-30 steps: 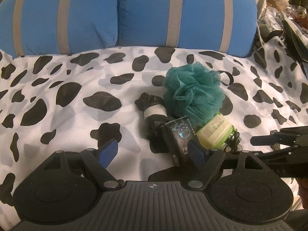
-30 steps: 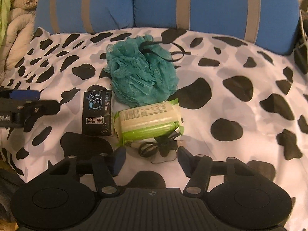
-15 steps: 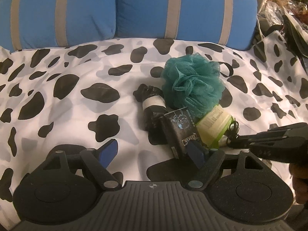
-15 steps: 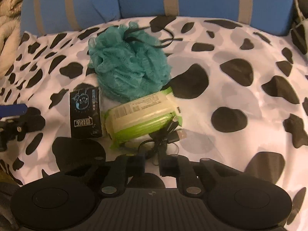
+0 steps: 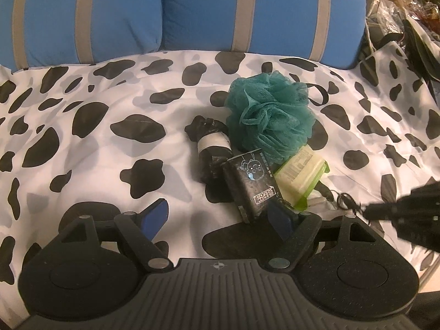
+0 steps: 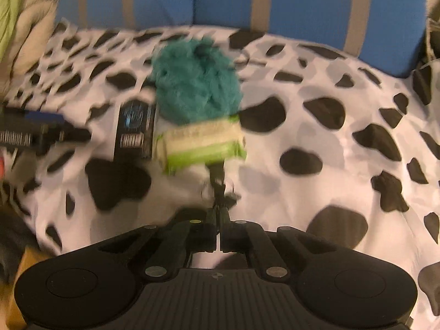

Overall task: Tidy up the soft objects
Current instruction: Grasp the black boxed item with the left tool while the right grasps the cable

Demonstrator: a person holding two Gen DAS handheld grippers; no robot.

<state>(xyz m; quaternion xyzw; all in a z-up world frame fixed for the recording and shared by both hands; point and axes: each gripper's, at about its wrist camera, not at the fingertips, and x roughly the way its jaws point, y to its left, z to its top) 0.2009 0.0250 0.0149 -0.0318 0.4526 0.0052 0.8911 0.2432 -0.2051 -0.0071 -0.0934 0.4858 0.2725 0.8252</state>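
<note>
Soft objects lie in one tight cluster on the cow-print bed cover (image 5: 82,165), ahead of both tongs; a teal mesh pouf (image 5: 271,118) sits farthest out, with a black roll with a white band (image 5: 210,148) just left of it, a black tissue pack (image 5: 251,184) nearer, and a green wipes pack (image 5: 301,177) touching the tissue pack's right edge. A thin black cable (image 6: 218,184) trails from under the near side of the wipes pack, straight back toward the right tongs (image 6: 219,243); those jaws are pressed together on the cable's near end, though the right wrist view is smeared with motion, so how firm the hold is cannot be judged. The left tongs (image 5: 217,218) are spread wide and grip nothing; the right blue pad (image 5: 279,220) sits just beside the tissue pack's near corner.

The relation that matters: the cable's long axis runs directly away from the right tongs and in under the wipes pack, so pulling it out will probably drag that pack, and perhaps its neighbours. The left tongs are the nearer to the tissue pack, which lies ahead and slightly right of their gap, long axis angled from near-right to far-left; a small shift right would likely centre it between the pads.
</note>
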